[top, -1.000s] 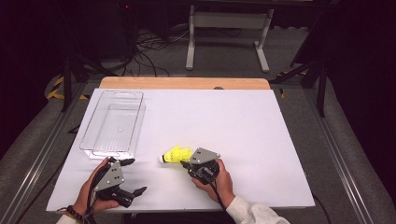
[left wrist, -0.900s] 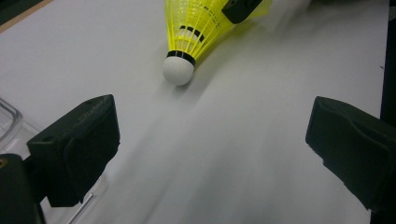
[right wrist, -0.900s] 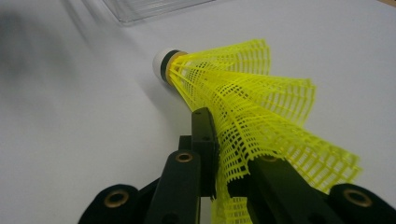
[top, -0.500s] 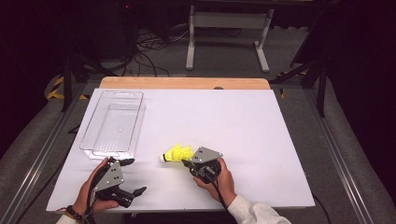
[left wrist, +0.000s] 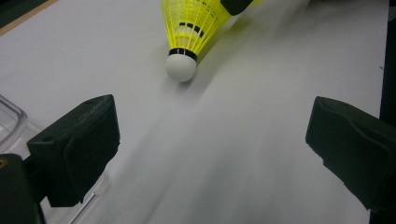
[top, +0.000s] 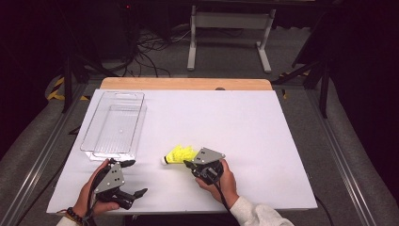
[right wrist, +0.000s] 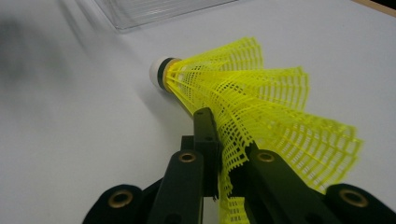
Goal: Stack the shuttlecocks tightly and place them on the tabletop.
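right gripper view looks along two black jaws squeezed tight on the edge of the skirt of a yellow shuttlecock [right wrist: 243, 107]; the mesh crumples where the pads pinch it. the shuttlecock has a netted plastic skirt that flares wide, a dark band below it and a round white cork tip, and it lies on its side on the white table [right wrist: 70, 154] with the cork pointing away from the jaws. high view shows the shuttlecock [top: 178, 154] near the front middle of the table [top: 263, 122], just ahead of the right gripper [top: 189, 164], with a clear plastic bin [top: 114, 125] well off to the left. the left gripper [top: 131, 178] sits in the other hand near the front left corner, its jaws spread wide with nothing between them. left gripper view has the shuttlecock [left wrist: 191, 28] lying ahead beyond the parted jaws, cork tip nearest.
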Demonstrator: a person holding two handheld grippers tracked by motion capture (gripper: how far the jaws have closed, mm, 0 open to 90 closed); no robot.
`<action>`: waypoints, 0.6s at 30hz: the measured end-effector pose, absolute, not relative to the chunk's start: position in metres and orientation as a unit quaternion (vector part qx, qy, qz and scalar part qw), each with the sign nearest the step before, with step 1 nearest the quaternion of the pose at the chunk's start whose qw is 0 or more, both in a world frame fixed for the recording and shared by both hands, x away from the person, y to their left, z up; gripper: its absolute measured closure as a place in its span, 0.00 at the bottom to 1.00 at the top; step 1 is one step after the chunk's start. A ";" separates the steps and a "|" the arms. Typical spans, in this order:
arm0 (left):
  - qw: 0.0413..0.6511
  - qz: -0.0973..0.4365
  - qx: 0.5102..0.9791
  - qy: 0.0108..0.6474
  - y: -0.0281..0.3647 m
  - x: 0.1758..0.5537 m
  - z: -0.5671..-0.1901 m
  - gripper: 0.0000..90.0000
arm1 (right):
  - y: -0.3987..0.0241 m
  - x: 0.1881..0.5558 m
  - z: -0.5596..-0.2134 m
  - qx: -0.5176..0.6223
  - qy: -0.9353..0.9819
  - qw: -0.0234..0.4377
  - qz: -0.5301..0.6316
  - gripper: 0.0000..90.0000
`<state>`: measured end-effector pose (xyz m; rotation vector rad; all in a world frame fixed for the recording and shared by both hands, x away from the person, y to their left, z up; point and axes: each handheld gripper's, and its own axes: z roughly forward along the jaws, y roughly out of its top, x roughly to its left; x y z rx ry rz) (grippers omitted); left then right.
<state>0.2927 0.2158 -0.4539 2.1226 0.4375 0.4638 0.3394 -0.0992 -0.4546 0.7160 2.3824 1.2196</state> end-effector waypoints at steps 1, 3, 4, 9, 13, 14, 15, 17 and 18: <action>0.447 0.187 0.857 0.178 0.216 0.293 -0.454 0.04 | -0.099 0.339 -0.454 0.254 0.845 0.185 0.433 0.97; 0.446 0.187 0.857 0.177 0.216 0.293 -0.454 0.04 | -0.100 0.339 -0.454 0.254 0.845 0.185 0.433 0.97; 0.447 0.187 0.857 0.178 0.216 0.293 -0.454 0.04 | -0.100 0.339 -0.454 0.254 0.845 0.186 0.433 0.97; 0.447 0.187 0.857 0.178 0.216 0.293 -0.454 0.04 | -0.101 0.340 -0.452 0.253 0.843 0.187 0.436 0.97; 0.447 0.187 0.856 0.178 0.216 0.292 -0.454 0.04 | -0.102 0.339 -0.451 0.252 0.842 0.187 0.438 0.97; 0.447 0.187 0.856 0.178 0.216 0.292 -0.454 0.04 | -0.102 0.339 -0.451 0.252 0.842 0.188 0.439 0.97; 0.447 0.187 0.856 0.178 0.216 0.292 -0.454 0.04 | -0.103 0.339 -0.450 0.251 0.841 0.189 0.439 0.97; 0.448 0.187 0.856 0.178 0.216 0.292 -0.454 0.04 | -0.104 0.339 -0.449 0.251 0.840 0.191 0.441 0.97; 0.448 0.187 0.856 0.178 0.216 0.292 -0.454 0.04 | -0.104 0.339 -0.448 0.252 0.840 0.191 0.442 0.97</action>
